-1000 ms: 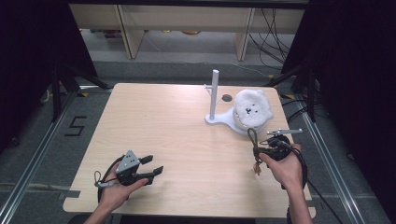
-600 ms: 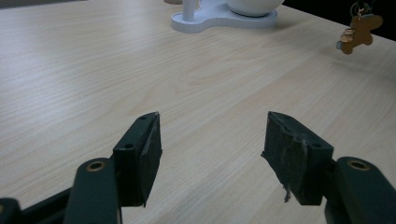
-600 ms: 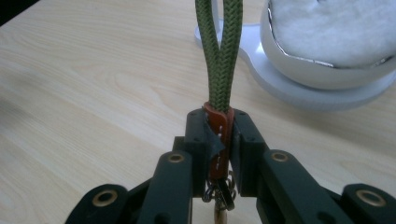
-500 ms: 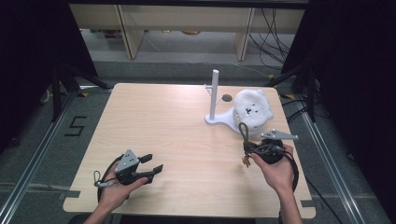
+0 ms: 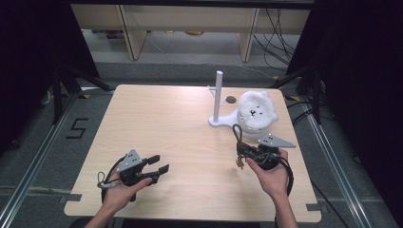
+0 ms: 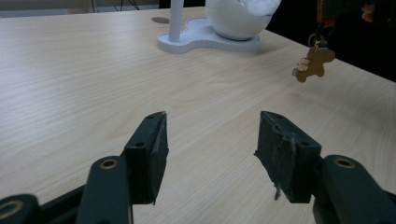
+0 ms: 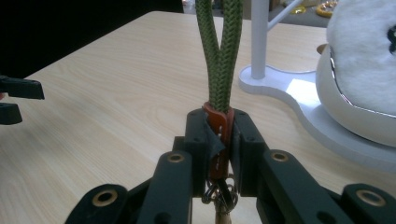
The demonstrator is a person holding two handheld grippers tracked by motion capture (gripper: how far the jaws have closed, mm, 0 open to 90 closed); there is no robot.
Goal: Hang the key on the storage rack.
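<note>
The big wooden table (image 5: 190, 142) takes up the middle of the high view. In the upper right part of it stands a white stand (image 5: 218, 99) with a tall post and a little side peg. Just beside the post, on the same base, sits a round white bowl with a fluffy white thing (image 5: 256, 111) on top.

The right gripper (image 5: 243, 153) is at the lower right, just below the stand. Its jaws are squeezed tight on a keychain (image 7: 219, 135). They pinch the orange tab, the green rope loop (image 7: 219, 46) sticks up out of the jaws, and a small brown bear charm (image 6: 314, 64) dangles under it, off the table.

The left gripper (image 5: 159, 165) rests at the lower left, well apart from the keychain. Its jaws stand wide with nothing between them, though they have just been closing a bit.

I think the step in hand is carrying the keychain to the stand to hang it up. Next, the right hand needs to lift the loop up high, bring it to the post or peg, and slip the loop over. The loop is thin, so it must be lined up well before the jaws let go.
</note>
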